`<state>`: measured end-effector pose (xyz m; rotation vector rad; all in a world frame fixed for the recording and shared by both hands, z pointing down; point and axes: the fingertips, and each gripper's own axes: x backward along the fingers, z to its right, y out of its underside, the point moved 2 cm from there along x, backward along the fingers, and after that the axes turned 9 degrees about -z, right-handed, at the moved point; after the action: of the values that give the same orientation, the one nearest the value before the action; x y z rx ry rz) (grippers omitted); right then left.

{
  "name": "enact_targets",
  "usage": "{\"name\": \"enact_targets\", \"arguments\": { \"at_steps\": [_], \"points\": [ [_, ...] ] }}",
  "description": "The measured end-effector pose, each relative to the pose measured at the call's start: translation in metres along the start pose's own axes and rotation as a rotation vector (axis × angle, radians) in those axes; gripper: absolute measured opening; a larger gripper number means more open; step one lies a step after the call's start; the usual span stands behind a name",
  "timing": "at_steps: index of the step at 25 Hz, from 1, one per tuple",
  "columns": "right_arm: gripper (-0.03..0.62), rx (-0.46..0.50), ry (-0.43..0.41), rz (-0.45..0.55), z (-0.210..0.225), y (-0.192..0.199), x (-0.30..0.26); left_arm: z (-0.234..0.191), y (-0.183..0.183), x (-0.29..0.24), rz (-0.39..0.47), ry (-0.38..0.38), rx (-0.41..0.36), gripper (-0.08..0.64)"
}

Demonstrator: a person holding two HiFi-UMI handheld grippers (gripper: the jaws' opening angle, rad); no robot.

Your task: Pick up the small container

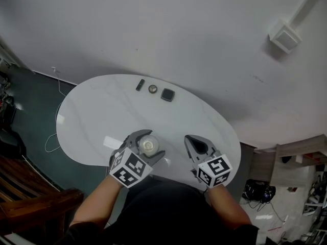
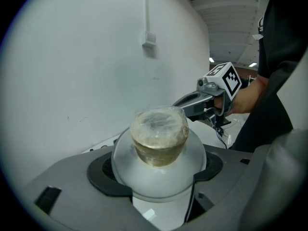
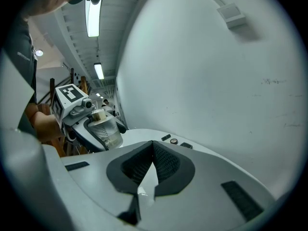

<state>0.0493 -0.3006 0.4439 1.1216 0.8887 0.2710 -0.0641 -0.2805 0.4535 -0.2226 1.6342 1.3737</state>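
Note:
The small container (image 1: 148, 146), a frosted round jar with a clear yellowish cap, sits between the jaws of my left gripper (image 1: 151, 142), which is shut on it near the table's front edge. In the left gripper view the container (image 2: 160, 148) fills the gap between the dark pads, its cap turned toward the camera. My right gripper (image 1: 196, 145) is just to the right of it, shut and empty, its ribbed pads meeting. The right gripper view shows the container (image 3: 107, 129) held in the left gripper at the left.
The white oval table (image 1: 102, 116) stands against a white wall. At its far edge lie a dark stick (image 1: 140, 84), a small round piece (image 1: 153, 89) and a dark square piece (image 1: 167, 95). A cable (image 1: 51, 142) trails on the green floor at the left.

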Motion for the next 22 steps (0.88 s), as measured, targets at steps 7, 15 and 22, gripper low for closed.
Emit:
{"name": "enact_targets", "arguments": {
  "at_steps": [7, 15, 22],
  "points": [
    [-0.004, -0.002, 0.014, 0.015, 0.001, 0.0, 0.005, 0.006, -0.007, 0.004, -0.002, 0.007, -0.031, 0.344],
    [-0.005, -0.015, 0.019, 0.023, 0.004, 0.001, 0.01, 0.003, -0.013, 0.011, 0.001, -0.007, -0.051, 0.344],
    [-0.005, -0.015, 0.018, 0.023, 0.003, 0.001, 0.013, 0.004, -0.019, 0.011, 0.011, -0.006, -0.056, 0.344]
  ]
}}
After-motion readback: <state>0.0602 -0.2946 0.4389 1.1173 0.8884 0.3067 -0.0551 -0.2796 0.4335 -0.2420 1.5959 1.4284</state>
